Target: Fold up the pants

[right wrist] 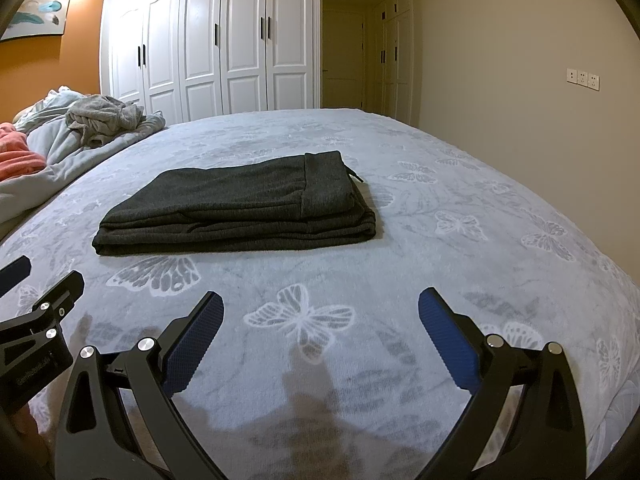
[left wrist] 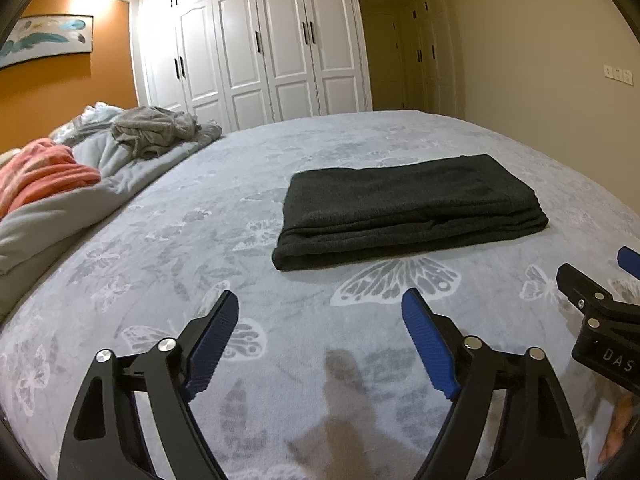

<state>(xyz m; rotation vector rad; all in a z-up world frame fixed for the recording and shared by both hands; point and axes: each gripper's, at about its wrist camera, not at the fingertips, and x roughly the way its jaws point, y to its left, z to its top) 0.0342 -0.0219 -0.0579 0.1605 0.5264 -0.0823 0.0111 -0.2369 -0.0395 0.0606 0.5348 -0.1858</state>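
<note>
Dark grey pants point(left wrist: 408, 210) lie folded into a flat rectangular stack on the bed; in the right wrist view the pants point(right wrist: 240, 208) show their waistband and a drawstring at the right end. My left gripper point(left wrist: 320, 304) hovers over the bedspread in front of the stack, open, with nothing between its blue pads. My right gripper point(right wrist: 320, 300) is likewise open and empty, a short way in front of the pants. Each gripper shows at the edge of the other's view: the right gripper point(left wrist: 592, 276) and the left gripper point(right wrist: 44, 276).
The bed is covered by a grey butterfly-print bedspread point(left wrist: 200, 280). A grey duvet point(left wrist: 80, 208), an orange cloth point(left wrist: 44, 176) and crumpled grey clothes point(left wrist: 156, 128) lie piled at the far left. White wardrobe doors point(left wrist: 256, 44) stand behind the bed.
</note>
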